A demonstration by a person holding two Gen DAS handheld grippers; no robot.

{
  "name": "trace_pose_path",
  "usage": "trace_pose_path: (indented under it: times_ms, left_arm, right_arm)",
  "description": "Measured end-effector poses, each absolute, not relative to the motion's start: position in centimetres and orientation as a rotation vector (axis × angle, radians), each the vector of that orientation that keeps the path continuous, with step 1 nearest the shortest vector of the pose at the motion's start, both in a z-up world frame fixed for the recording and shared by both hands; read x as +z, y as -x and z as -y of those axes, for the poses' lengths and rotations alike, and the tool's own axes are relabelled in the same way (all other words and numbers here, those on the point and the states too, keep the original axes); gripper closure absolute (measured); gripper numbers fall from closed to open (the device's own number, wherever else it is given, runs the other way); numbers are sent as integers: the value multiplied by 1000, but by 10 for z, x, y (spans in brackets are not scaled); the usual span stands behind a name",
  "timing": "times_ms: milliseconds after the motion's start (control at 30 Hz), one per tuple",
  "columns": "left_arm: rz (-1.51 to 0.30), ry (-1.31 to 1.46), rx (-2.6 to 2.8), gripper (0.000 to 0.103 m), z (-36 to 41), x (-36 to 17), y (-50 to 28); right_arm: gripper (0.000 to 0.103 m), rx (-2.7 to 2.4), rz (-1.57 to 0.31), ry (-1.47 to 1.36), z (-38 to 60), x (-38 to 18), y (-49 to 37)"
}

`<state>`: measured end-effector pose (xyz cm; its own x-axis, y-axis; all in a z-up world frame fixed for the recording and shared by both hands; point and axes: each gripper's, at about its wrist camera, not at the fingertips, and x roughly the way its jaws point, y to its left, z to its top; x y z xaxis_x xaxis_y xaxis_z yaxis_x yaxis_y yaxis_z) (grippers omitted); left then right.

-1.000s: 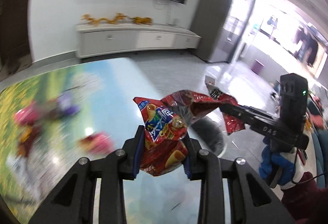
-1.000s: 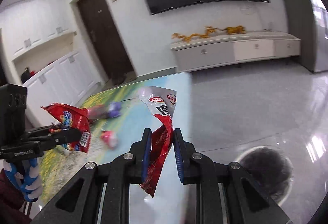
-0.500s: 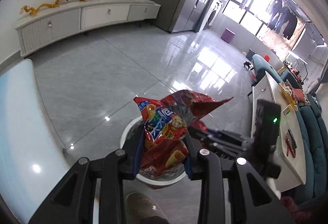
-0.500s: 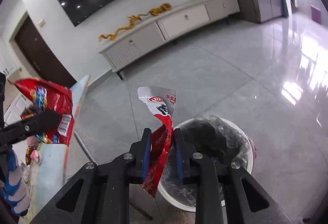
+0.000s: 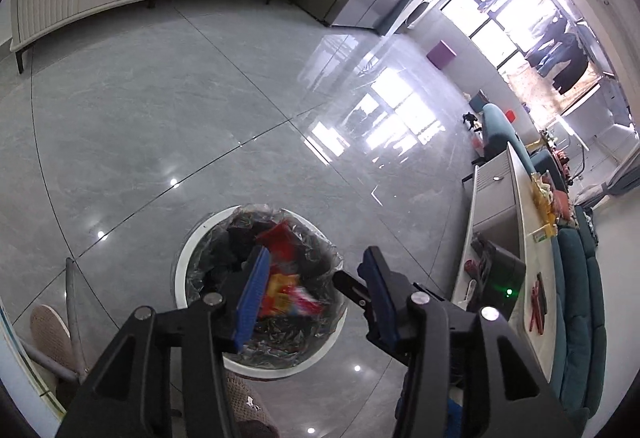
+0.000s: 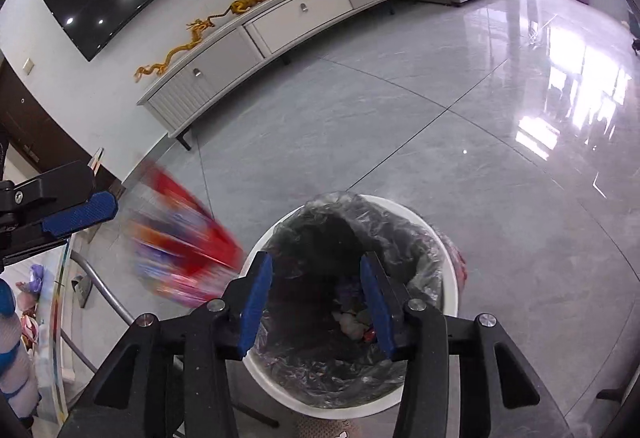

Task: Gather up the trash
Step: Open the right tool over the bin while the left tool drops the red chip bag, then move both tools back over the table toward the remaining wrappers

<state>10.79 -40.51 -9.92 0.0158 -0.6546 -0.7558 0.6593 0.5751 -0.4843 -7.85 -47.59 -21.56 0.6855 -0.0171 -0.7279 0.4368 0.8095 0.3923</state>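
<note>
A white round trash bin [image 5: 182, 258] lined with a clear bag stands on the floor; it also shows in the right wrist view [image 6: 448, 258]. My left gripper [image 5: 316, 290] is open and empty above it. A red snack wrapper [image 5: 286, 292] shows blurred, in the air over the bin mouth, and as a red blur [image 6: 180, 242] left of the bin in the right wrist view. My right gripper [image 6: 316, 298] is open and empty over the bin. Some trash [image 6: 354, 320] lies at the bin's bottom.
Shiny grey tile floor surrounds the bin. A white TV cabinet [image 6: 280, 25] stands along the far wall. The table edge and a metal leg [image 6: 104, 294] are at the left. A low white table [image 5: 524, 205] and teal sofa [image 5: 576, 314] are at the right.
Both grippers have opened over the bin and let go of their wrappers. The left one's red wrapper is falling; the right one's wrapper is out of the jaws.
</note>
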Motion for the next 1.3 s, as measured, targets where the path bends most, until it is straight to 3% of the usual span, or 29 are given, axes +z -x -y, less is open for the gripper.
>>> trace_pose_path:
  times_ms: [367,533,700,800,1300]
  left_arm:
    - [-1028,50,-984,51,369,-42,-105]
    - [-928,68,-921,47,337,-8,-98]
    - [-842,99,-861,46,289,21,-87]
    - [-800,117,-813,35,253,33,-79]
    - [-599,204,-514,34,54,82,-42]
  right_arm:
    - [59,-356,-670,-484,479,-145,105]
    - [52,-366,-581,-401,462,-95,114]
    - [47,-363,-492,-337,440,-46,124]
    - [46,-330,-442,-325,423,-20,129]
    - [42,-68,-343,-199,293,55,118]
